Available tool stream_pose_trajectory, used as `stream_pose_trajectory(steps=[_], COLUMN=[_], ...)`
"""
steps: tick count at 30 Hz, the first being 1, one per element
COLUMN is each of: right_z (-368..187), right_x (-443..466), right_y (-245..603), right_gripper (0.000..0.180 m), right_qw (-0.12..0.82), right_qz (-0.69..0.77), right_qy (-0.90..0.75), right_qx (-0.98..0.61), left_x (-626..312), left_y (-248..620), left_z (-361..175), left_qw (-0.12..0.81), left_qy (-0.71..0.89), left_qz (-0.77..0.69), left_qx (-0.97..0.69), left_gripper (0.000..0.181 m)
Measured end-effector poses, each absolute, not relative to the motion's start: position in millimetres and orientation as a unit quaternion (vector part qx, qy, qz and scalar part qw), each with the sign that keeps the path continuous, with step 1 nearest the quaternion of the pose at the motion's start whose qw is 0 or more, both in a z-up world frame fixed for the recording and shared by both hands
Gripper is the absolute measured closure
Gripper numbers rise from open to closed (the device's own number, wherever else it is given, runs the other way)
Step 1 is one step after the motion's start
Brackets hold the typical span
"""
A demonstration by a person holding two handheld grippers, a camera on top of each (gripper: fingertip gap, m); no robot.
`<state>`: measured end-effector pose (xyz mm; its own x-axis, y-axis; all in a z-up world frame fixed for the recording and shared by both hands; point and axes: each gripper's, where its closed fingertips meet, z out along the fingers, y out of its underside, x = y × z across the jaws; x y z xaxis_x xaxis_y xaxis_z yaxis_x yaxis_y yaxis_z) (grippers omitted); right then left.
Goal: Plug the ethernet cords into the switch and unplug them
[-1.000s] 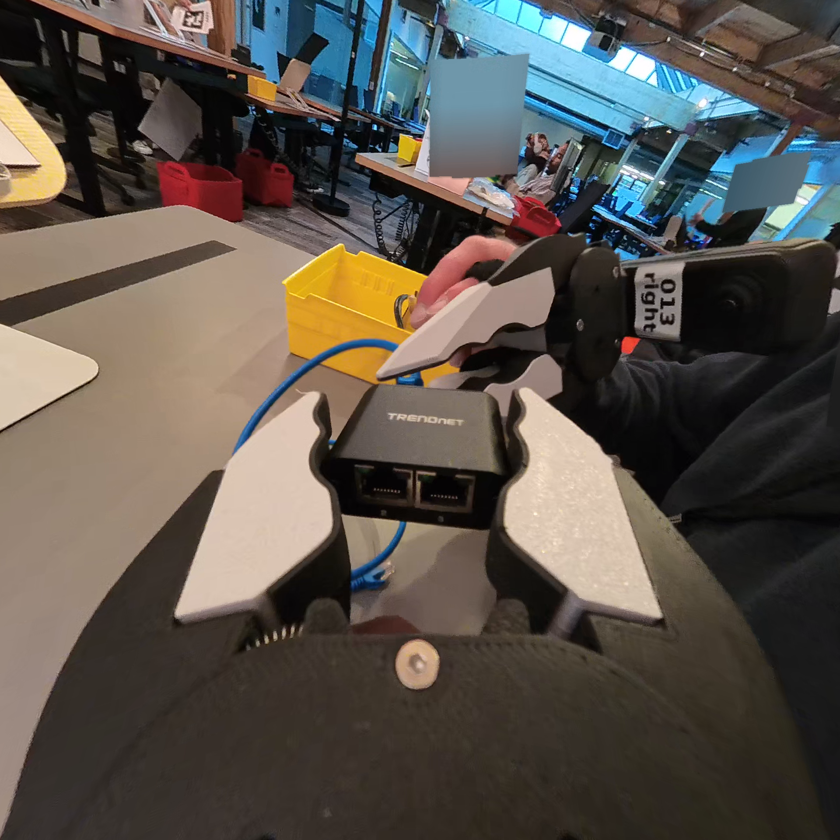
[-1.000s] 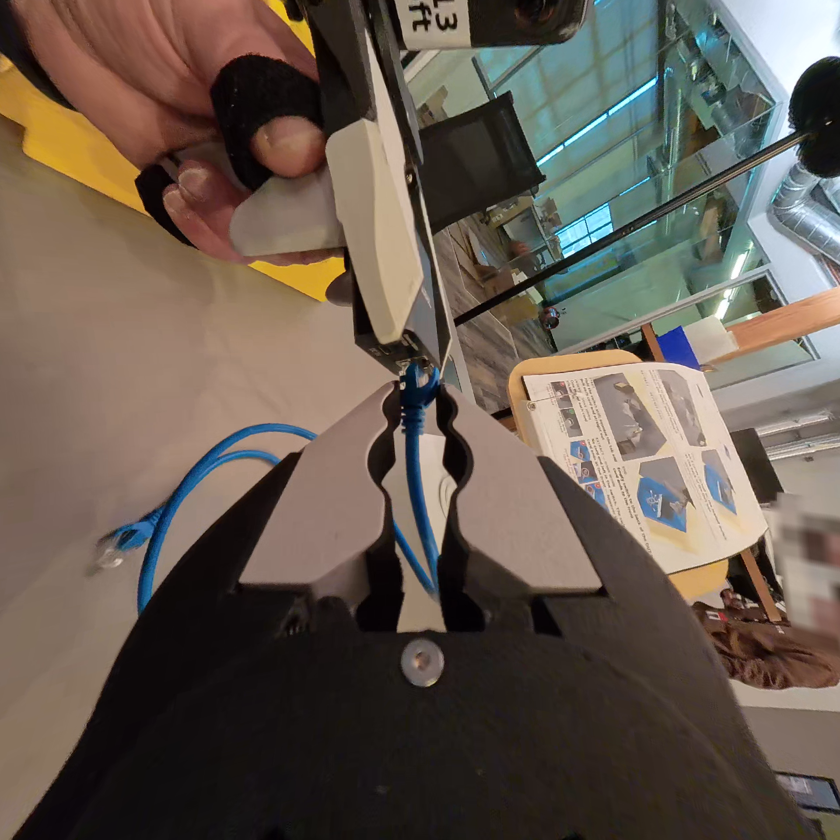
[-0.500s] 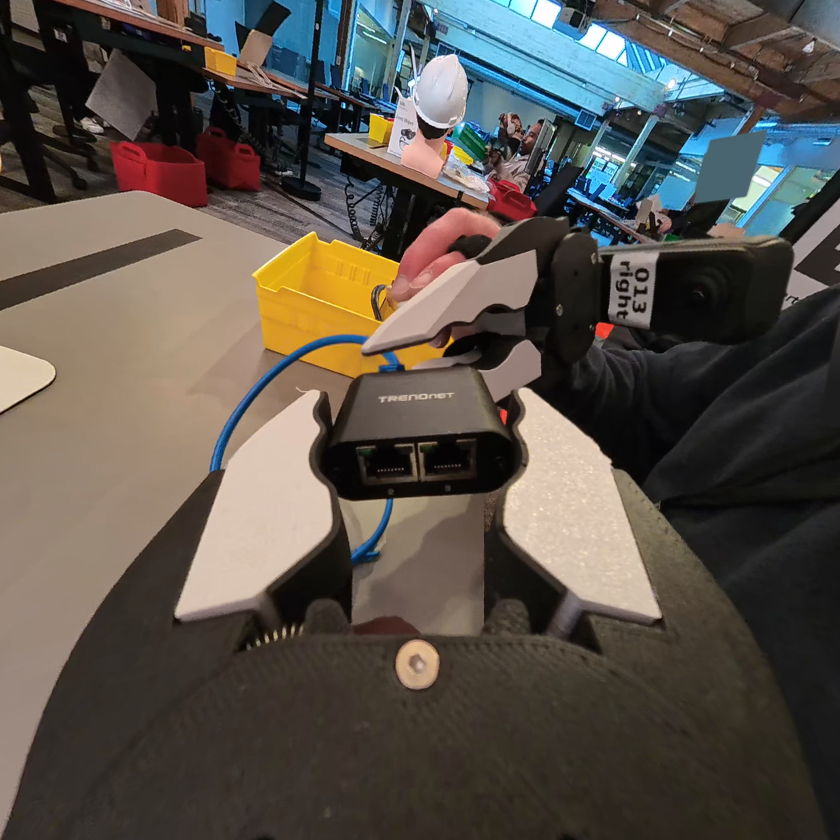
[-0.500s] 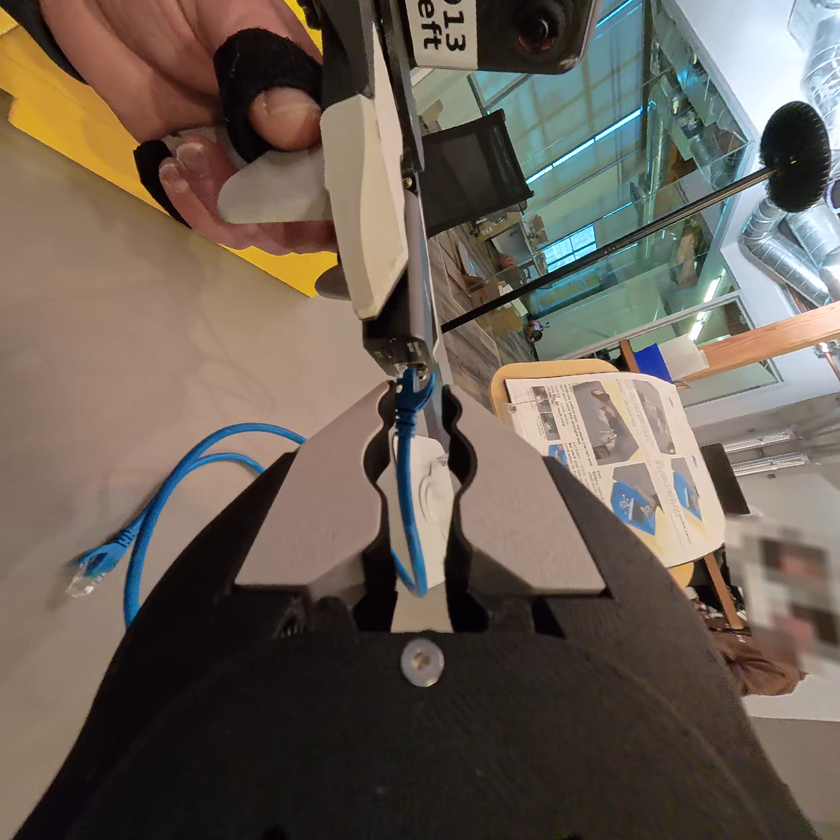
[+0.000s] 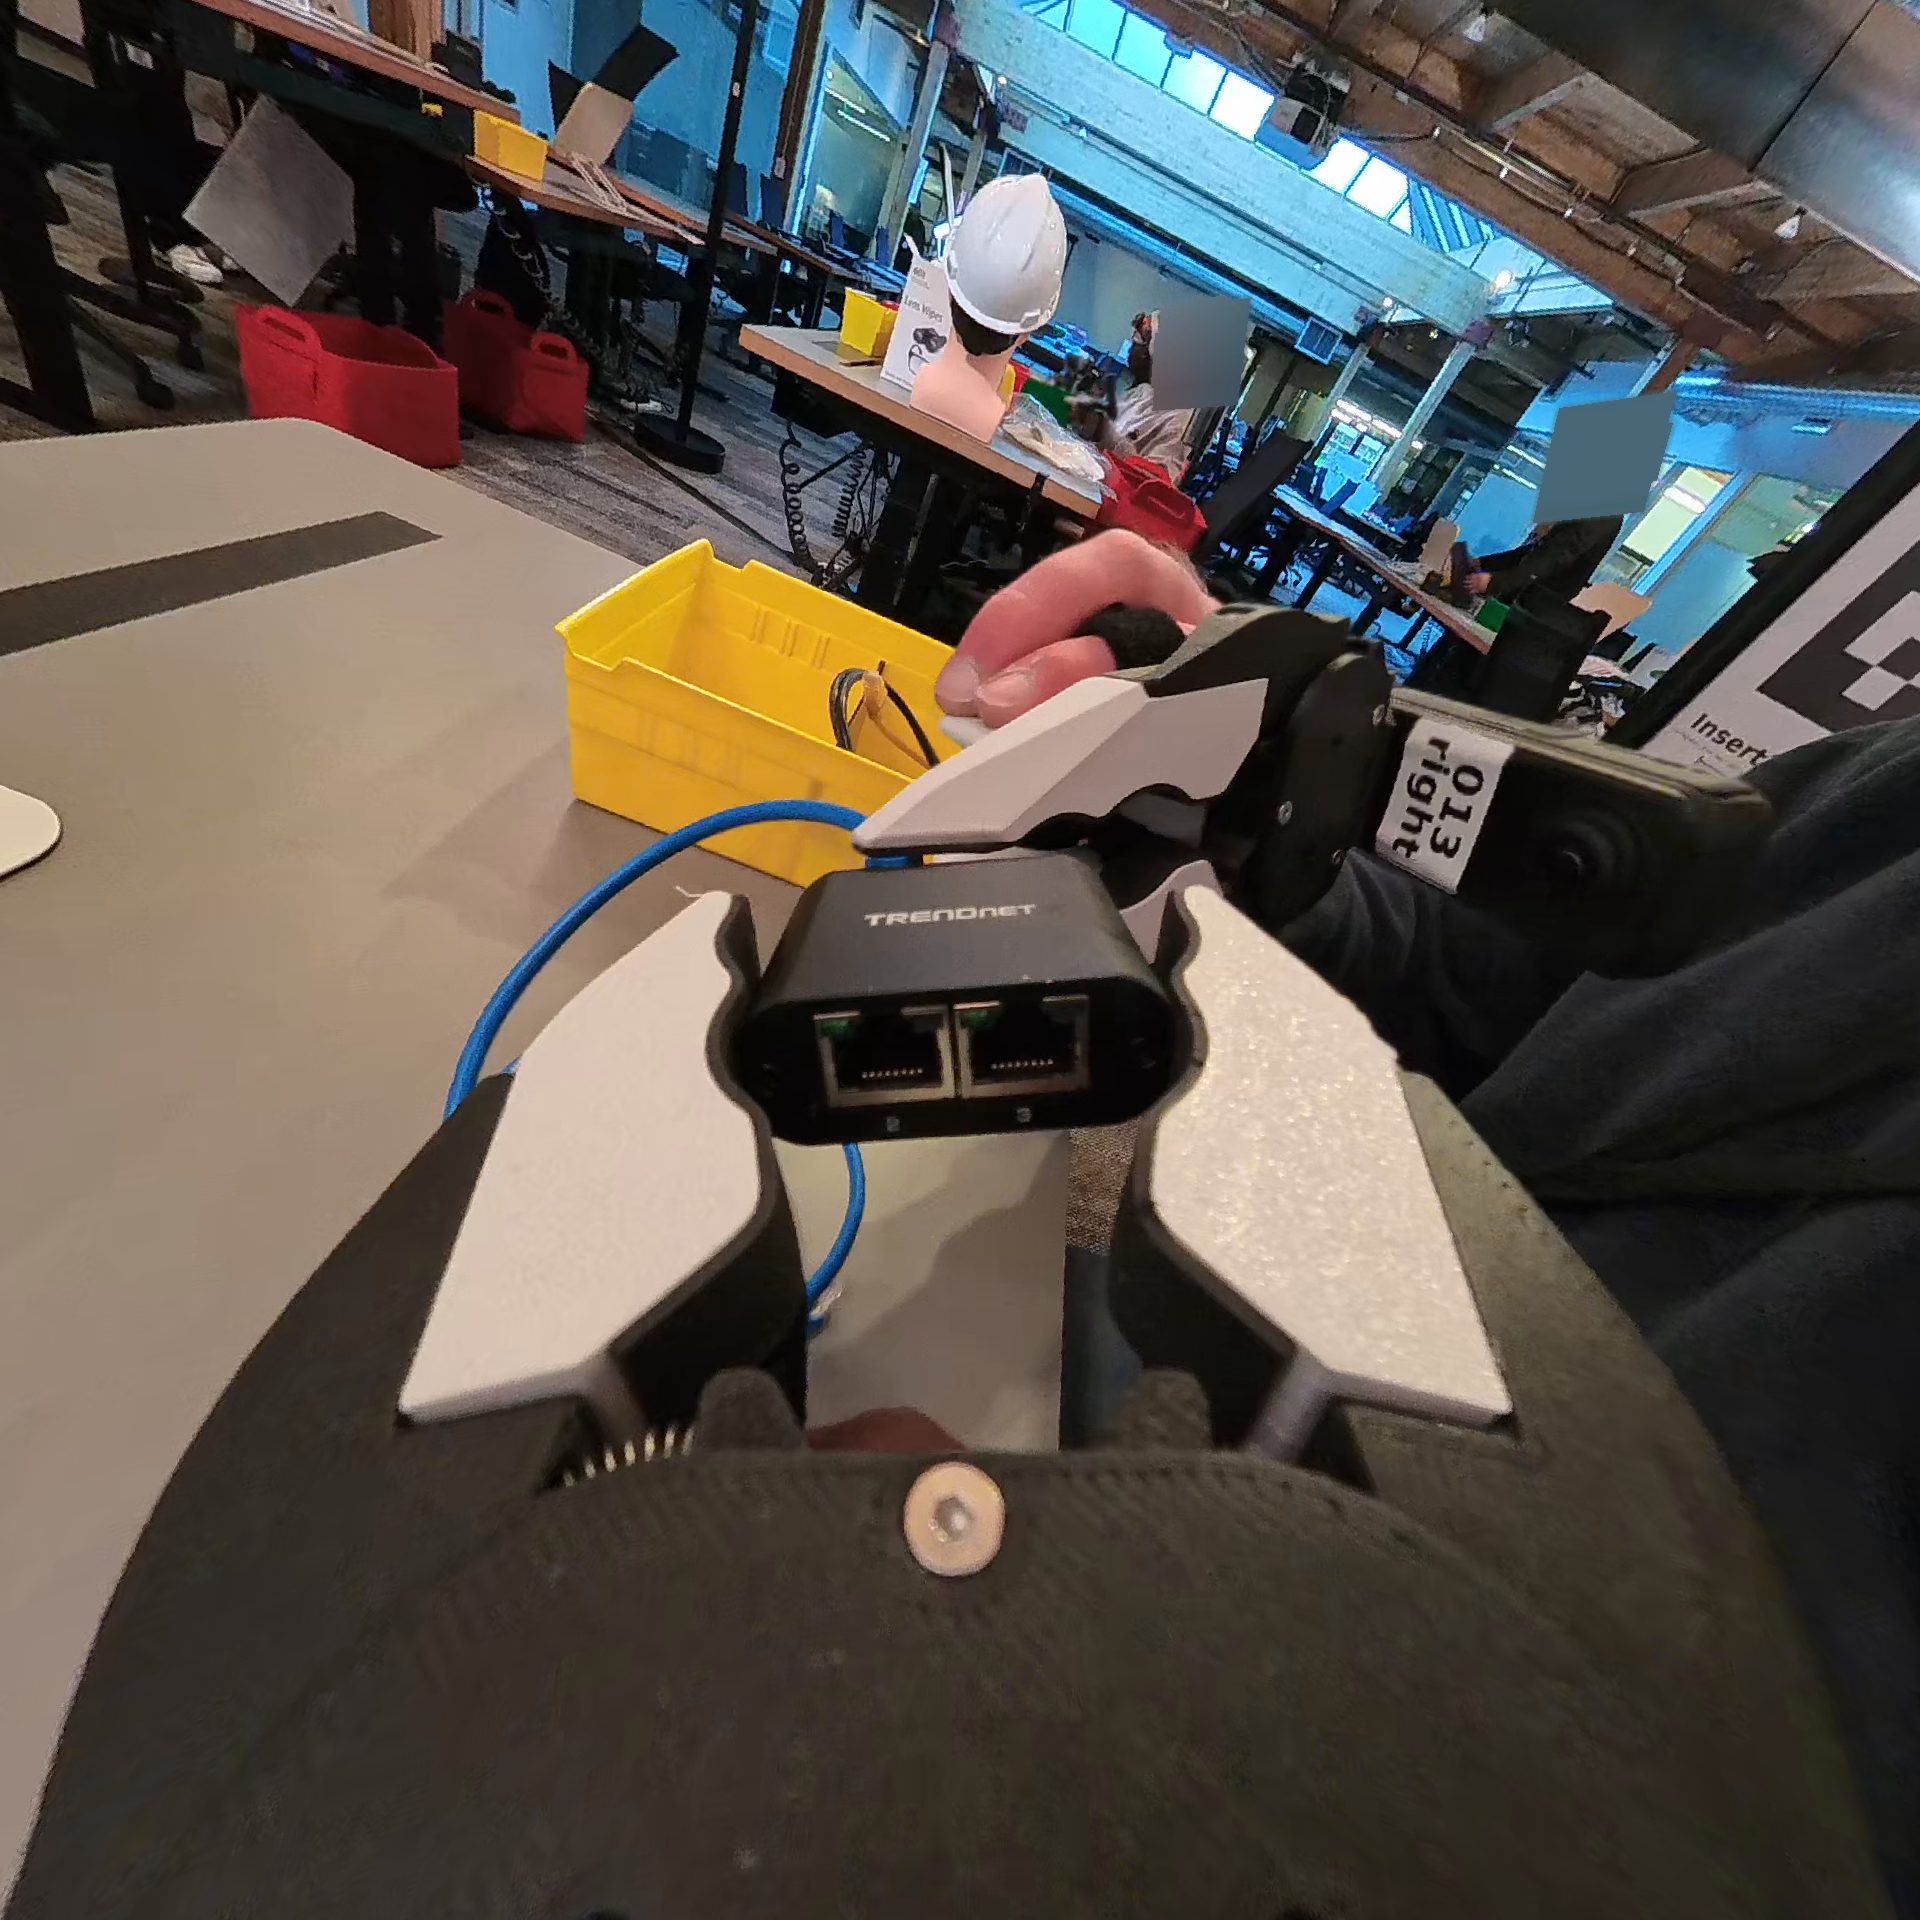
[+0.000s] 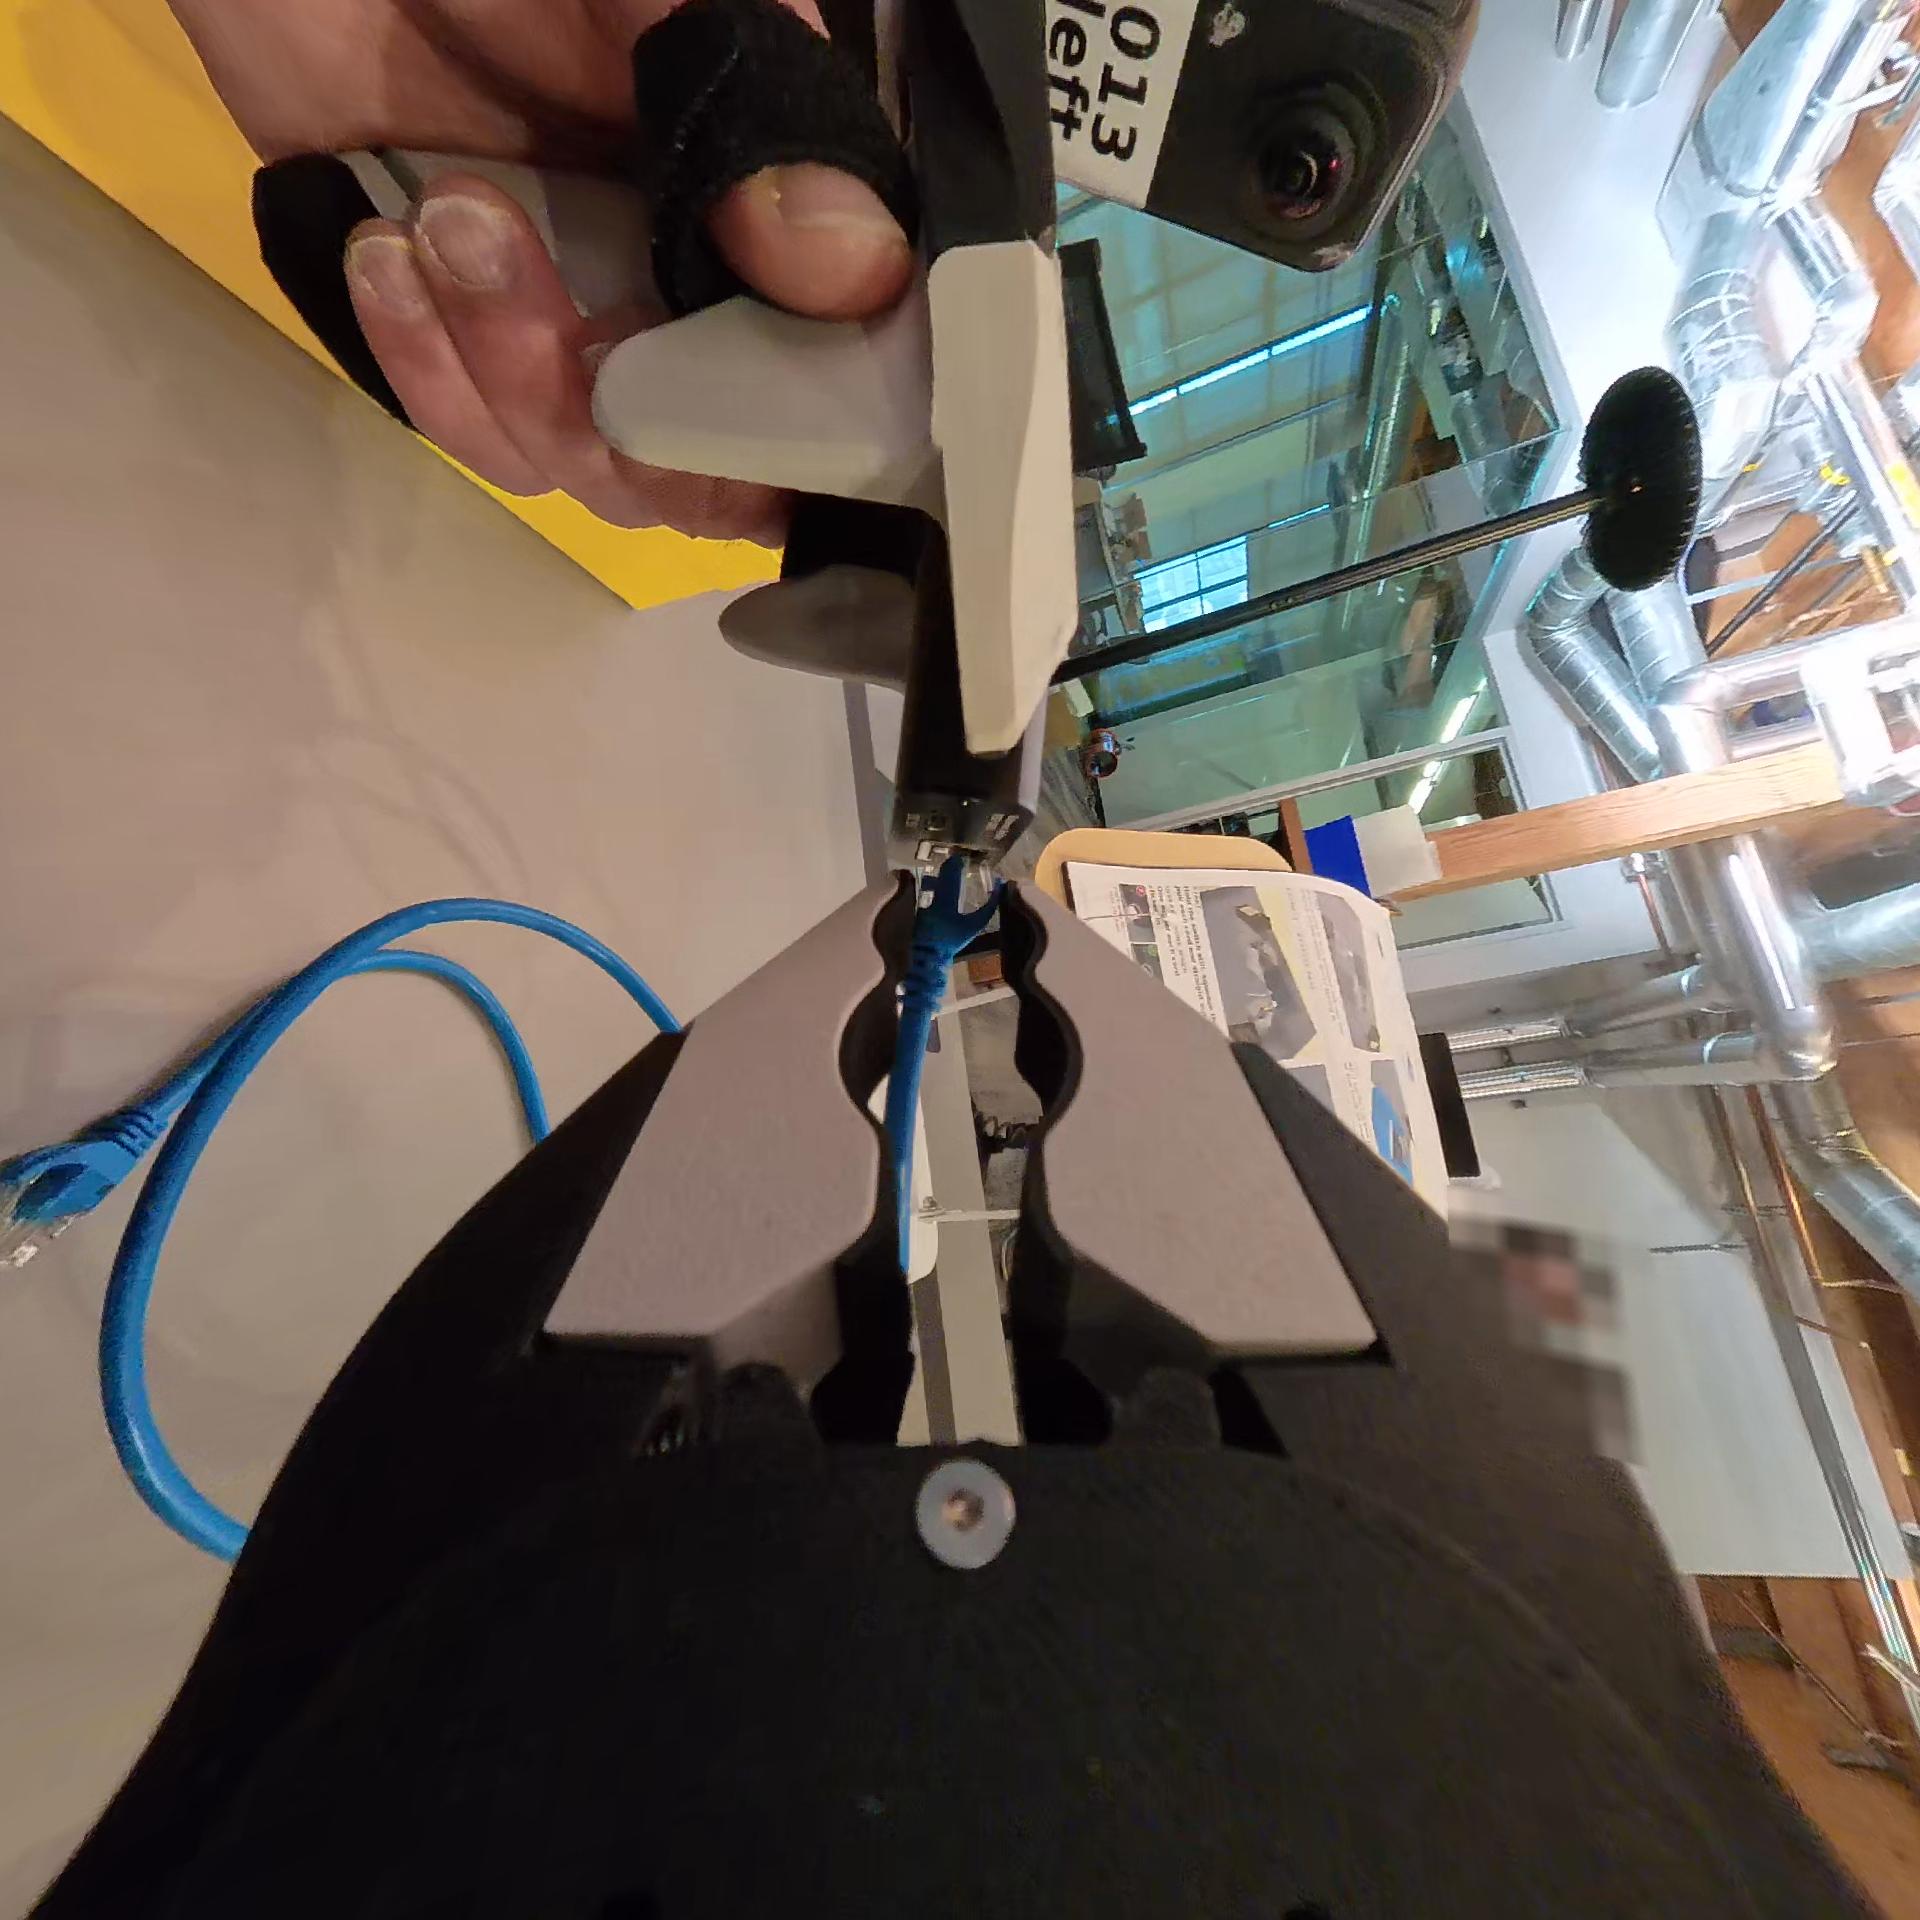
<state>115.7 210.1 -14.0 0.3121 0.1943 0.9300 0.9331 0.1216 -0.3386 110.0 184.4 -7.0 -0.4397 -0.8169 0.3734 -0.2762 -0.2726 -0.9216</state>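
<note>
Between the two pale fingers of the left gripper (image 5: 951, 997) sits the black switch (image 5: 951, 1023), clamped by its sides and lifted off the grey surface (image 5: 260, 852), its two front ports facing the camera and both unoccupied. Behind the switch, the right gripper (image 5: 894, 842) reaches in from the right with a person's hand (image 5: 1049, 644) on it, its tip just at the switch's rear edge. From the right wrist view, the right gripper (image 6: 951, 904) is nearly closed, with the blue ethernet cord (image 6: 914, 1049) running up between its fingers; the boot lies against the left finger and a gap shows by the right one, so whether the cord is firmly pinched is hard to tell. The clear plug (image 6: 966, 883) at the cord's tip meets the rear face of the switch (image 6: 951, 769), seemingly at a port there, though how deep it sits is unclear. The rest of the cord loops across the surface, and its other blue plug (image 6: 52, 1190) lies free at the left edge. A yellow bin (image 5: 727, 717) stands on the surface beyond the grippers, holding a black cable (image 5: 873, 707).
</note>
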Motion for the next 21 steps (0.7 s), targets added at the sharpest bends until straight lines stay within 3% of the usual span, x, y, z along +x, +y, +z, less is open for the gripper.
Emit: stream_pose_trajectory(steps=[14,21], right_z=[-31.6,-28.1], right_x=[113.4,117.4], right_y=[209.8,212.9], right_gripper=[0.169,0.17], right_qw=[0.464,0.467], right_qz=[-0.353,-0.341], right_qy=[-0.567,-0.554], right_qx=[-0.582,-0.599], left_x=[112.3,113.5], left_y=[185.5,189.0], left_z=[-13.8,-14.4], left_qw=[0.188,0.184], left_qy=[0.554,0.543], left_qz=[-0.638,-0.649], left_qx=[-0.501,-0.5], left_gripper=[0.107,0.107])
